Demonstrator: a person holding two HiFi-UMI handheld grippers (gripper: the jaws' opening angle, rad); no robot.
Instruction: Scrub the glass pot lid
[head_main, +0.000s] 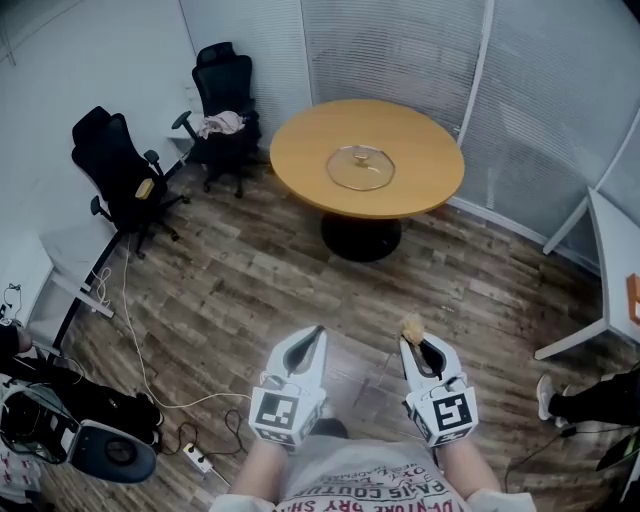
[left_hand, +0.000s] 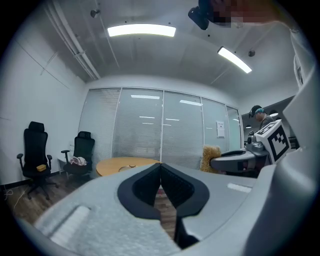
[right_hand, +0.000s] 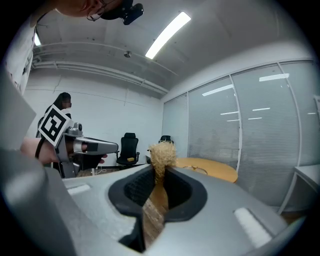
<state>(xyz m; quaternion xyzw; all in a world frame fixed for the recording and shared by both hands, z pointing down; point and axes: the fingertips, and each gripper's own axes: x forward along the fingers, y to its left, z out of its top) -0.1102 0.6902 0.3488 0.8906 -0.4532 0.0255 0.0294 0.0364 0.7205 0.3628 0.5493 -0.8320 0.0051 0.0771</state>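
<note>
The glass pot lid (head_main: 361, 167) lies flat in the middle of a round wooden table (head_main: 300, 150) far ahead of me; the lid (left_hand: 131, 166) and table (left_hand: 112, 165) show small in the left gripper view, and the table (right_hand: 215, 167) in the right gripper view. My left gripper (head_main: 305, 341) is held low in front of my body, jaws closed with nothing between them (left_hand: 160, 172). My right gripper (head_main: 414, 345) is beside it, shut on a scrub brush with a tan bristle tuft (right_hand: 161, 155) sticking up past the fingertips; the tuft (head_main: 411, 326) shows in the head view too.
Two black office chairs (head_main: 125, 175) (head_main: 225, 95) stand at the left by the wall. A power strip and cables (head_main: 195, 455) lie on the wood floor at lower left. A white desk (head_main: 615, 265) is at the right, with a person's legs (head_main: 590, 400) near it. Blinds cover glass walls behind the table.
</note>
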